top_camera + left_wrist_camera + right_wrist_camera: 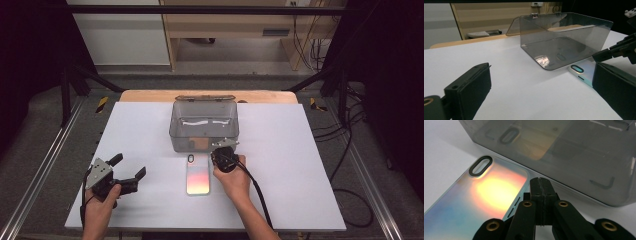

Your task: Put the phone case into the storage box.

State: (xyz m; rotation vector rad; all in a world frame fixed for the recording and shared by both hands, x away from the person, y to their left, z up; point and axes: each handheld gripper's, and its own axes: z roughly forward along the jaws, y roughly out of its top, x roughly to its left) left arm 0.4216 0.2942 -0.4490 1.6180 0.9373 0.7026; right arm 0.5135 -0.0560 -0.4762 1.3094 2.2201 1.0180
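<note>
High view: we see an iridescent phone case lying flat on the white table, just in front of a clear grey plastic box with its lid open.
Right gripper: jaws pressed together on nothing, tip just beside the case's right edge, near the box wall.
Left gripper: jaws spread wide, resting well to the left of the case.
Right gripper view: we see the case's oval camera cutout close to the box.
</note>
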